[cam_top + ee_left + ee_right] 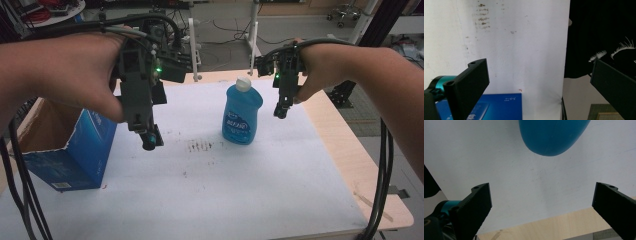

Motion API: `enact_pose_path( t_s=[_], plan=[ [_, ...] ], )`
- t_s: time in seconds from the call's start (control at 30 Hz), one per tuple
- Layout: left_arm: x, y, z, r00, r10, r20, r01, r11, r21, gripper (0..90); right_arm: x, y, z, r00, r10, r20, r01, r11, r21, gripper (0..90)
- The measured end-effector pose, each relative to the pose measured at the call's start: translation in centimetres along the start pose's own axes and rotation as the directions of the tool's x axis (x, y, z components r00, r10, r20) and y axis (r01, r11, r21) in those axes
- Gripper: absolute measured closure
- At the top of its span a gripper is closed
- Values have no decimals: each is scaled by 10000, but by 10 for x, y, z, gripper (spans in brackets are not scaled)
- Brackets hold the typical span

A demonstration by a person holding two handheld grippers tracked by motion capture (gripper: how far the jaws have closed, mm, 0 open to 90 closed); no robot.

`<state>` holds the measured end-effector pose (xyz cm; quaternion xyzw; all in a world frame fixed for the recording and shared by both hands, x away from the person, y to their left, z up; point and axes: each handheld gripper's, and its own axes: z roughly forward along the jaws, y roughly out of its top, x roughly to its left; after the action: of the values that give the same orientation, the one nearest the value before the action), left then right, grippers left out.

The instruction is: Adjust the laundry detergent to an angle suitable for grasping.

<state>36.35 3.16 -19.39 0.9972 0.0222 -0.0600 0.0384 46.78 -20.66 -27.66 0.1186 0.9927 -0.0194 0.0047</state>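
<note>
Table (pixel 300 190) carries the open blue box (pixel 75 155) at your left and the blue bottle (pixel 242 115) upright (long axis vertical) mid-table. Your right gripper (pixel 281 111), jaws spread and empty, hangs just beside the bottle; your left gripper (pixel 148 140), equally spread, hangs farther off.

Bottle (pixel 242 116): translucent bright blue, white cap, blue label with pale lettering.
Box (pixel 70 150), left of the bottle: deep blue outside with a white barcode patch, plain brown card inside.
Sheet (pixel 210 190) under the bottle: white, with brown speckled smudges just left of the bottle.
Desk (pixel 350 150): pale wood.
Left hand-held gripper (pixel 149 139) and right hand-held gripper (pixel 281 111): black, each with a green light.
</note>
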Motion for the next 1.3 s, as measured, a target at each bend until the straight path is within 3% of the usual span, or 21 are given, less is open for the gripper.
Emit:
enact_pose_path(
  t_s=[0.97,1.3],
  plan=[
    [-5,-2,1,9995,-265,-181,265,9996,21,19,3,-1,0,9996,-280,56,280,9996,47,17],
    [-7,-1,3,9994,-293,-197,296,9995,148,19,0,-10,-7,9999,62,99,-60,9998,-215,17]
  ],
)
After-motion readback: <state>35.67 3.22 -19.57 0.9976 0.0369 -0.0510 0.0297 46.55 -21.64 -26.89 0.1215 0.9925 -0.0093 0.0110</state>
